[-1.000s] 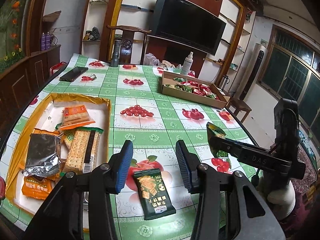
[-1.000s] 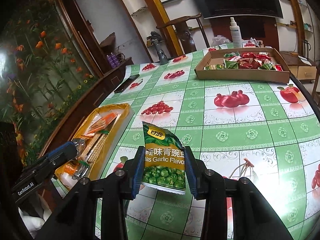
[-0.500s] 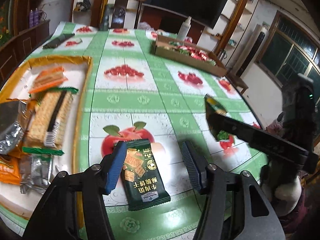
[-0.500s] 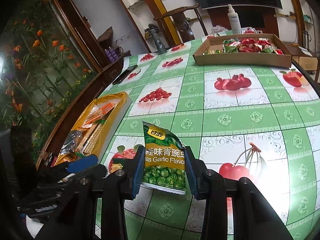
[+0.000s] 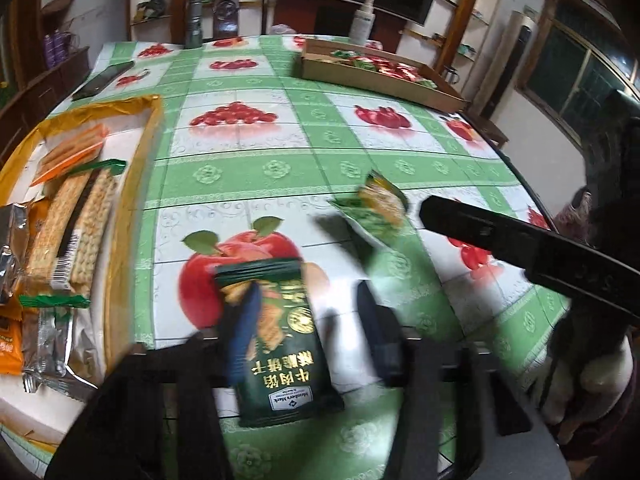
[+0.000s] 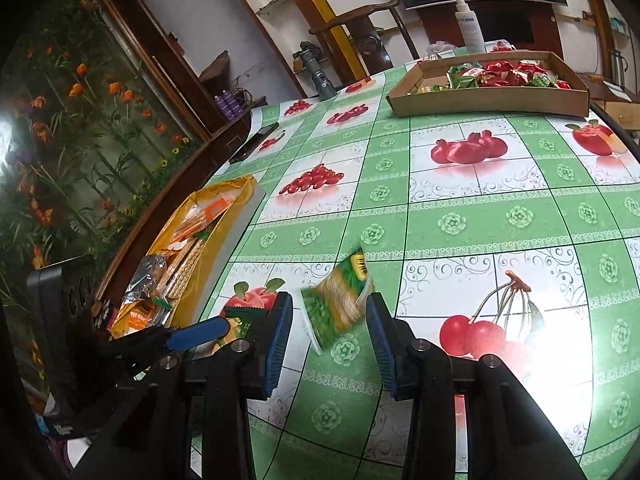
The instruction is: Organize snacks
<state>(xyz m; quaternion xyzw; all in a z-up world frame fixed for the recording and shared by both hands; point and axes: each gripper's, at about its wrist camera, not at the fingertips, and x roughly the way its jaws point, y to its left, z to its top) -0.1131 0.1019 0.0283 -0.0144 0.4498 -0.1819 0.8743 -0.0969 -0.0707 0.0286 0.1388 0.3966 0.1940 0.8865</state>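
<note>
A dark green biscuit packet (image 5: 280, 340) lies on the fruit-print tablecloth; my left gripper (image 5: 308, 328) is open over it, one blue pad above the packet's left half, the other to its right. It also shows in the right wrist view (image 6: 240, 316). My right gripper (image 6: 330, 320) is open; a green pea snack bag (image 6: 338, 300) is blurred and tilted between its pads, loose from them. That bag shows in the left wrist view (image 5: 376, 208) ahead of the right gripper's finger (image 5: 500, 236).
A yellow-rimmed tray (image 5: 132, 152) with cracker packs and foil packets sits at the left. A cardboard box (image 5: 372, 80) of red and green snacks stands at the far side, beside a spray bottle (image 5: 362, 20). A phone (image 5: 102, 80) lies far left.
My right gripper has opened and let go of the pea bag, which is tilting down. My left gripper has dropped lower over the dark green packet.
</note>
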